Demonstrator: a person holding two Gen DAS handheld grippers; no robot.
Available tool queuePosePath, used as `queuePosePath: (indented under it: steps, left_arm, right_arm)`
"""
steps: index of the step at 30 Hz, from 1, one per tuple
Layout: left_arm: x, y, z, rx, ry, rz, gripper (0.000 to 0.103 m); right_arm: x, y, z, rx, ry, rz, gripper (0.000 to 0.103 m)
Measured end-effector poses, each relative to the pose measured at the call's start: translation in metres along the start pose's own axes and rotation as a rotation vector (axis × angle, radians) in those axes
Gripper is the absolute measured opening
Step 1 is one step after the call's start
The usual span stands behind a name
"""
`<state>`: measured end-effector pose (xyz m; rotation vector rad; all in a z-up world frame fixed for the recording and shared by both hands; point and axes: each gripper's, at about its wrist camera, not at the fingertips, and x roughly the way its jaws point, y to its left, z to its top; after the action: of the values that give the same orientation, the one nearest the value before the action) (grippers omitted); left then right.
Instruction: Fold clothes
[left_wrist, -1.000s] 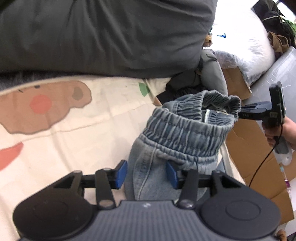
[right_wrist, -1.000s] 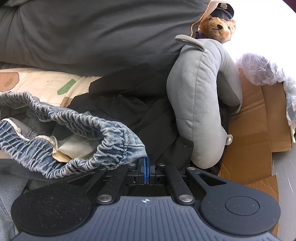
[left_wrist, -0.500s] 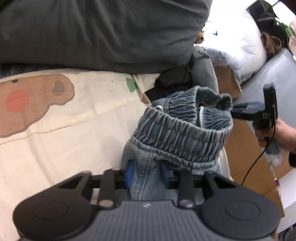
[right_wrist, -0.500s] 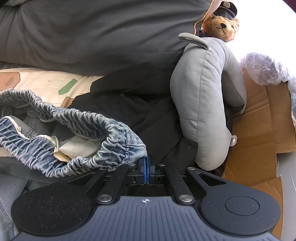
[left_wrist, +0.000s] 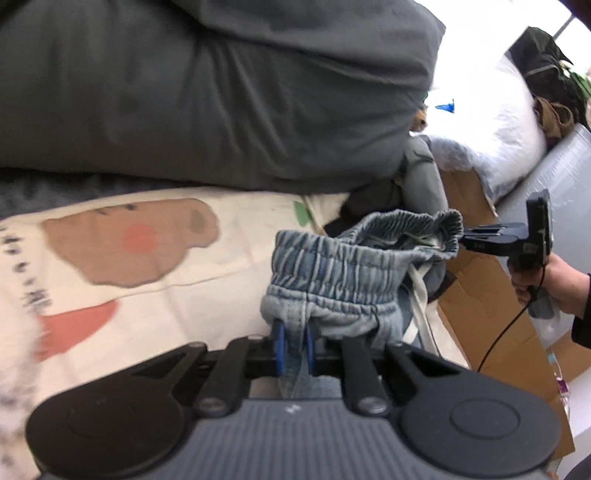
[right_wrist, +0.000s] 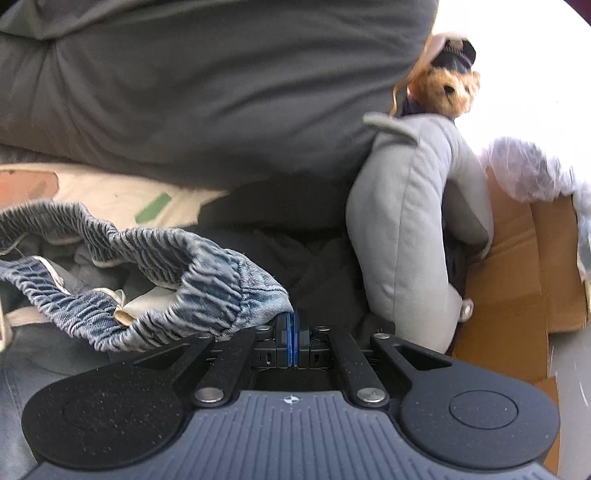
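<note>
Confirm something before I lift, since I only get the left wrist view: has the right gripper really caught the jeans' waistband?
Observer: Yes. In the right wrist view the right gripper has its blue pads shut on the edge of the waistband.
Operator: Anything lying beyond it that could snag?
Observer: A black garment lies just past the pads, against a grey plush toy.
Operator: Anything else up there?
Observer: A brown teddy bear in a dark cap sits above the plush.
</note>
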<state>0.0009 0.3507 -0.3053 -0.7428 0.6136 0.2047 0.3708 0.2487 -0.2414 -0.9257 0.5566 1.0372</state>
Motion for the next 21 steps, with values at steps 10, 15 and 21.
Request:
queuePosePath:
  steps: [10,15,21]
  left_arm:
    - [-0.032,0.011,0.003,-0.089,0.006,0.135,0.011]
    - [-0.025,0.026,-0.002,-0.13,0.056,0.223,0.011]
    - [-0.022,0.028,-0.001,-0.128,0.066,0.23,0.011]
  right_arm:
    - [0.003,0.028,0.045,-0.068,-0.067,0.044,0.0]
    - [0.022,0.042,0.069,-0.115,-0.072,0.072,0.0]
    - [0.038,0.054,0.084,-0.142,-0.07,0.138,0.0]
